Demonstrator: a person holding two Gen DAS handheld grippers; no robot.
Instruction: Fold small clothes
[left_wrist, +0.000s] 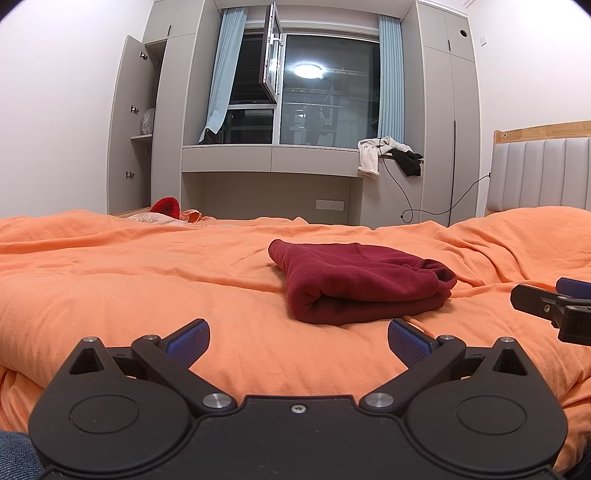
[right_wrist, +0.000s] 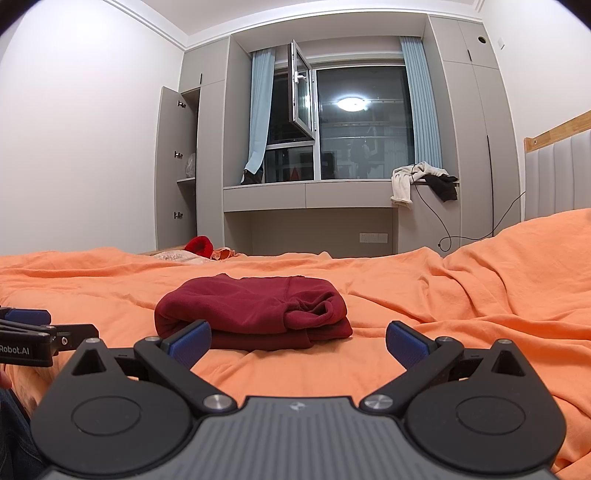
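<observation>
A dark red garment (left_wrist: 354, 280) lies folded into a thick rectangle on the orange bed cover (left_wrist: 129, 280). It also shows in the right wrist view (right_wrist: 255, 314). My left gripper (left_wrist: 298, 341) is open and empty, a short way in front of the garment's near edge. My right gripper (right_wrist: 298, 341) is open and empty, just in front of the garment and to its right. The right gripper's tip shows at the right edge of the left wrist view (left_wrist: 550, 302). The left gripper's tip shows at the left edge of the right wrist view (right_wrist: 33, 332).
A red item (left_wrist: 168, 205) and a pale cloth lie at the bed's far edge. Grey wardrobes (left_wrist: 450, 129) and a window bench with draped white and black clothes (left_wrist: 388, 155) stand behind. A padded headboard (left_wrist: 539, 173) is at the right.
</observation>
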